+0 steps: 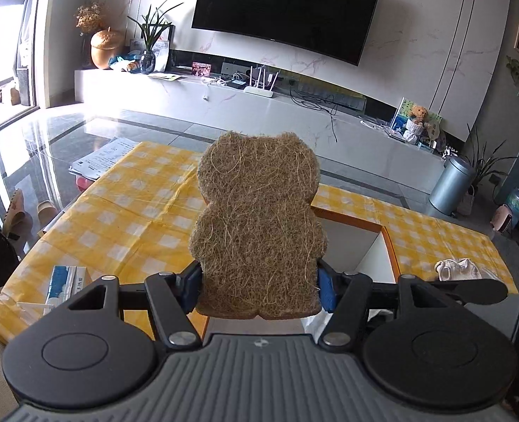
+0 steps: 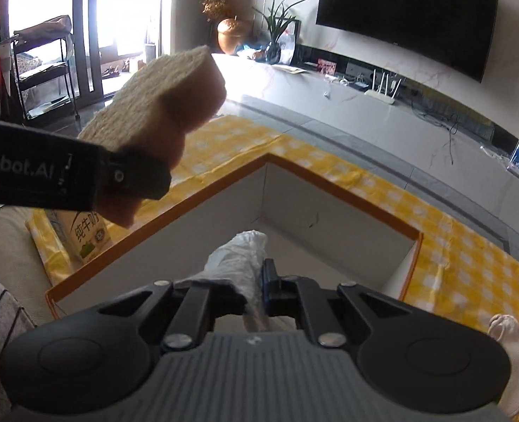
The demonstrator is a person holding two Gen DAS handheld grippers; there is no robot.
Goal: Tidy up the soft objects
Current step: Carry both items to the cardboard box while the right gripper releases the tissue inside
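- My left gripper [image 1: 259, 281] clenched the bear-shaped sponge [image 1: 257, 221] upright over the box [image 1: 388, 246].
- My right gripper [image 2: 256, 288] pinched a white cloth [image 2: 238, 260] above the box's near edge.

Table under yellow-checked cloth [image 1: 136, 211] carries an orange-rimmed white box [image 2: 224, 190], milk carton [image 2: 87, 235] at left, tissue pack [image 1: 66, 281], crumpled white cloth [image 1: 460, 269] at right.

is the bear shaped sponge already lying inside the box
No, the bear-shaped sponge is clamped upright between the left gripper's pads, above the orange-rimmed box.
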